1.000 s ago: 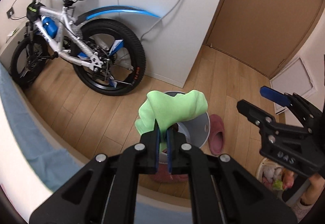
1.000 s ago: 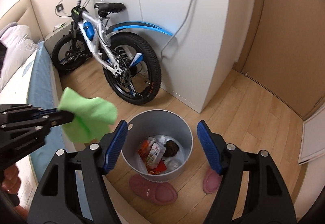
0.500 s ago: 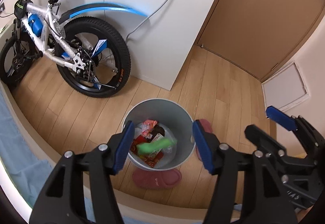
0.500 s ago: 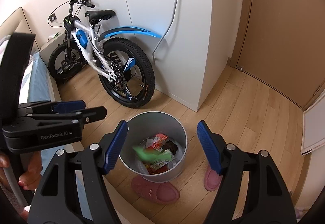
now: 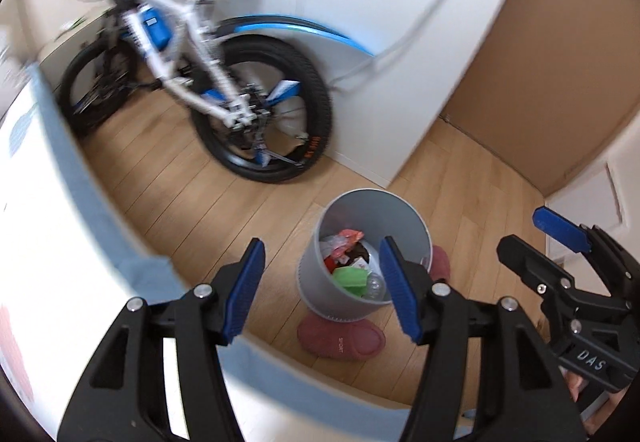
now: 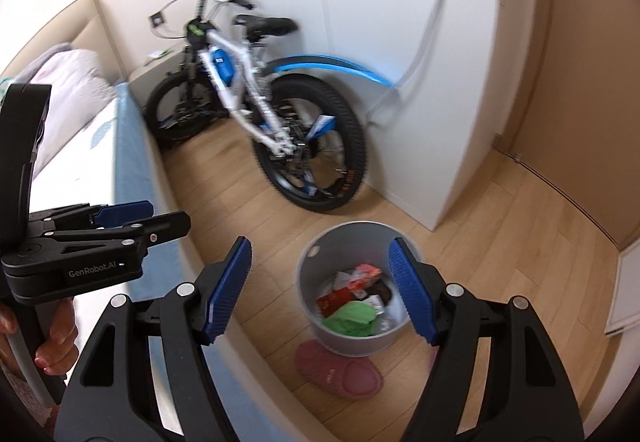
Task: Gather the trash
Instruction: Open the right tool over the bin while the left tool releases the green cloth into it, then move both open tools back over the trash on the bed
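The right gripper [image 5: 560, 234], seen from the side in the left wrist view, bore the white letters "DAS" on its black body, and the left gripper [image 6: 132, 213], seen from the right wrist view, read "GenRobot.AI". The pink rubber slipper [image 5: 340, 340] in front of the bin carried small writing that looked like "SPORT", and the bicycle's [image 6: 256, 113] rear tyre showed orange lettering too blurred to read.

The left gripper's blue ribbed pads [image 5: 244, 292] stood well apart with nothing between them; its jaws had just been opening, and they held nothing. The right gripper's pads [image 6: 228, 292] were likewise spread wide and empty.

The crumpled bright green cloth [image 6: 352, 318] lay inside the round grey waste bin [image 6: 316, 254], on top of red and white wrappers and a dark lump, towards the near wall. The bin stood on the wooden floor beside the blue-edged bed [image 6: 128, 145].

A second slipper [image 5: 440, 262] showed only as a sliver behind the bin. The bicycle and the white wardrobe were smeared by motion blur. A hand [image 6: 56, 342] on the left gripper's handle was cut off at the frame edge.
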Available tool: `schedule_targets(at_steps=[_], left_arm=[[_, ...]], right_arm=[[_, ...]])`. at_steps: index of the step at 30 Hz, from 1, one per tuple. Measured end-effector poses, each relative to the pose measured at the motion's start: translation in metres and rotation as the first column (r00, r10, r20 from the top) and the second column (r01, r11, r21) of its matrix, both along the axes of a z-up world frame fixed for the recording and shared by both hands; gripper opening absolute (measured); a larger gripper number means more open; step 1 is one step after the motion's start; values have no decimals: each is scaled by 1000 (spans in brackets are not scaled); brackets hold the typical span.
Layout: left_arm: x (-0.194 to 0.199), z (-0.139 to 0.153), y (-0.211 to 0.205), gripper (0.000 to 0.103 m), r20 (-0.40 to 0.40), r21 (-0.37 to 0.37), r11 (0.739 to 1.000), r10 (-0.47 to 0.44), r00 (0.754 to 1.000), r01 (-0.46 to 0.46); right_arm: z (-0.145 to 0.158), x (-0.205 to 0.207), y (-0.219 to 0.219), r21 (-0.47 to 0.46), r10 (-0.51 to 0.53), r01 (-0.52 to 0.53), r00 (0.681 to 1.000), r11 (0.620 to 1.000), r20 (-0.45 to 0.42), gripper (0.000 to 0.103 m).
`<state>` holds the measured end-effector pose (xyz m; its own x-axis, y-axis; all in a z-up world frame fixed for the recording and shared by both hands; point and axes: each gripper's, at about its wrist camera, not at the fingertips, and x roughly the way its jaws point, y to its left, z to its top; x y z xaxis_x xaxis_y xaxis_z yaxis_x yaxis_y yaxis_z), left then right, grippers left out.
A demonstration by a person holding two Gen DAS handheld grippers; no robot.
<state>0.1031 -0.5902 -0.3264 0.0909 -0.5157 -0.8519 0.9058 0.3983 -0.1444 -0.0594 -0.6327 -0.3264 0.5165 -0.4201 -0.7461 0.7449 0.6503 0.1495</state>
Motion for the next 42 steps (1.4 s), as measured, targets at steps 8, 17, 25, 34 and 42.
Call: schedule_targets(at_steps=[8,17,25,34,42], left_arm=[[26,30,107,60,58,-13,981,194,979,-194],[49,68,265,60,106,-54,898,441,891,-437],[60,91,416,60,181,-69,766,640,747,-639],[55,89,572,60,192,-62,575,809,556,-816],[49,65,635,60,171,-39,494,860,481,-869]], right_arm=[[31,43,76,-34,178,-177,984,984,15,68],[72,104,204,-89,432,-426,900,900,53,68],[92,156,340,-105,649,-642,758,760,66,68],[94,189,475,-91,816,-811,575,578,53,68],[72,209,546,-69,881,-878,474,473,5,68]])
